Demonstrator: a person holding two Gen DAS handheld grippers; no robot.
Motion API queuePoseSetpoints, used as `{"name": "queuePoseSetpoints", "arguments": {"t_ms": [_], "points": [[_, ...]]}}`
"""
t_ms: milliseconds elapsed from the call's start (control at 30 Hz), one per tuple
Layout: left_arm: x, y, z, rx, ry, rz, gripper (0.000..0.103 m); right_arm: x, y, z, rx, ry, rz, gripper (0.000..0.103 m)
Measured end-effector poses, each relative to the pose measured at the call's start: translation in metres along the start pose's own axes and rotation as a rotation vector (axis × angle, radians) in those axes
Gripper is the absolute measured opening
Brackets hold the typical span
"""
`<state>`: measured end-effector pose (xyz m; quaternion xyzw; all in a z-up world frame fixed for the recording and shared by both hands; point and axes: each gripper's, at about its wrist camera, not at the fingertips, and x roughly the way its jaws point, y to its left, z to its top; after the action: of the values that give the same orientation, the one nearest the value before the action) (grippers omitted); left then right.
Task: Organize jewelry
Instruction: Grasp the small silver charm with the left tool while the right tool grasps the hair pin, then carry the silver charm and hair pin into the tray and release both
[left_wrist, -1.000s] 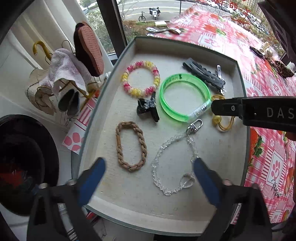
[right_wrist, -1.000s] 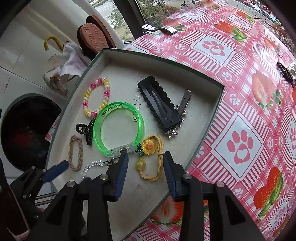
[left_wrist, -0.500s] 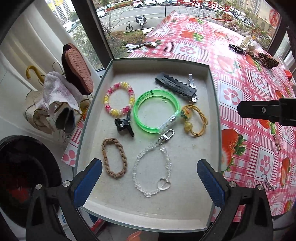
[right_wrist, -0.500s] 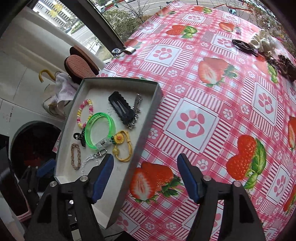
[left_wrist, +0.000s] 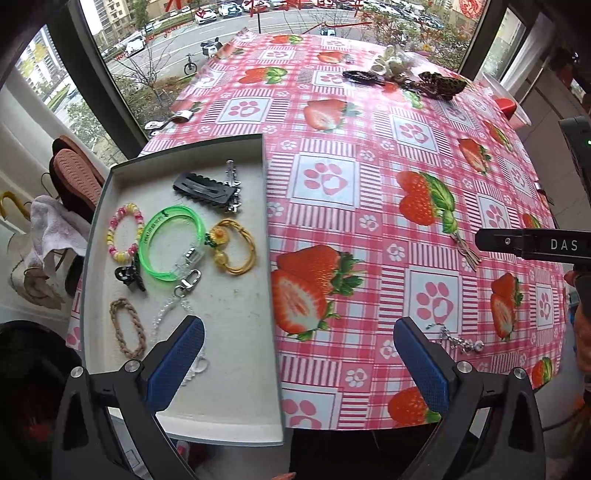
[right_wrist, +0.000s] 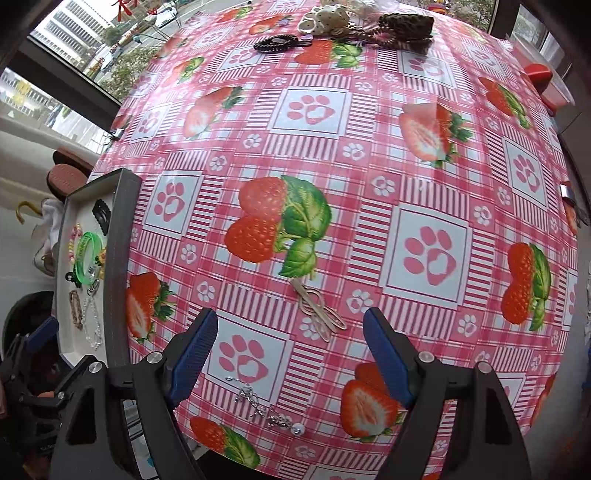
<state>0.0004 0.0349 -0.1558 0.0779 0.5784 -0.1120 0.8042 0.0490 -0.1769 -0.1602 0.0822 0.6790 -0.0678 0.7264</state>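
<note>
Glossy plastic tablecloth (right_wrist: 369, 122) — translucent green plastic bangle (left_wrist: 171, 242), matt felt-like tray (left_wrist: 236, 332) lining

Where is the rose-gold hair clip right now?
In the right wrist view the rose-gold hair clip lies on the tablecloth, just below the double-strawberry print, ahead of the open right gripper, outside the tray.

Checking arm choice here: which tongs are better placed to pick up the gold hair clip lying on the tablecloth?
Right. The right tongs are open just short of the gold hair clip, while the left tongs straddle the tray edge.
</note>
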Motion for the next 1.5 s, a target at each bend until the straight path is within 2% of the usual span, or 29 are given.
{"name": "queuePoseSetpoints", "arguments": {"t_ms": [233,300,533,733,767,833,933,967,1033,1100,1167,1333,1367,1400,1433,1467,1500], "points": [[0.007,-0.039,-0.015,0.04,0.055,-0.061,0.103,0.005,-0.011,-0.015,-0.033,0.022,-0.024,0.083],[0.011,-0.047,-0.018,0.029,0.066,-0.052,0.103,0.009,-0.011,-0.014,-0.058,0.033,-0.023,0.083],[0.036,-0.069,-0.031,-0.121,0.139,-0.038,0.103,0.021,-0.007,-0.006,-0.219,0.038,-0.019,0.083],[0.048,-0.083,-0.037,-0.265,0.154,-0.029,0.103,0.028,-0.001,0.002,-0.338,0.047,0.017,0.083],[0.049,-0.085,-0.037,-0.282,0.151,-0.026,0.103,0.03,0.002,0.004,-0.362,0.046,0.018,0.081],[0.052,-0.09,-0.038,-0.305,0.156,-0.019,0.095,0.034,0.008,0.007,-0.403,0.044,0.02,0.075],[0.056,-0.097,-0.039,-0.334,0.164,-0.011,0.094,0.044,0.016,0.013,-0.442,0.056,0.018,0.066],[0.057,-0.099,-0.04,-0.338,0.163,-0.009,0.094,0.045,0.018,0.014,-0.451,0.06,0.018,0.06],[0.059,-0.104,-0.041,-0.344,0.164,-0.004,0.093,0.049,0.023,0.014,-0.471,0.056,0.014,0.059],[0.064,-0.11,-0.041,-0.344,0.18,0.004,0.079,0.051,0.027,0.015,-0.493,0.048,0.008,0.058],[0.069,-0.115,-0.042,-0.353,0.194,0.015,0.078,0.053,0.032,0.015,-0.505,0.038,0.001,0.055],[0.069,-0.134,-0.038,-0.353,0.188,0.042,0.057,0.055,0.042,0.011,-0.552,0.003,-0.073,0.031],[0.07,-0.133,-0.037,-0.343,0.187,0.049,0.049,0.056,0.042,0.011,-0.556,-0.003,-0.083,0.02],[0.071,-0.137,-0.036,-0.33,0.187,0.058,0.039,0.056,0.042,0.01,-0.554,-0.006,-0.086,0.015],[0.072,-0.142,-0.034,-0.319,0.185,0.061,0.036,0.055,0.04,0.012,-0.542,-0.002,-0.072,0.012],[0.072,-0.145,-0.032,-0.31,0.184,0.059,0.024,0.054,0.037,0.013,-0.523,0.006,-0.053,0.009],[0.075,-0.15,-0.028,-0.308,0.183,0.049,0.02,0.053,0.033,0.014,-0.506,0.012,-0.041,0.009]]}}
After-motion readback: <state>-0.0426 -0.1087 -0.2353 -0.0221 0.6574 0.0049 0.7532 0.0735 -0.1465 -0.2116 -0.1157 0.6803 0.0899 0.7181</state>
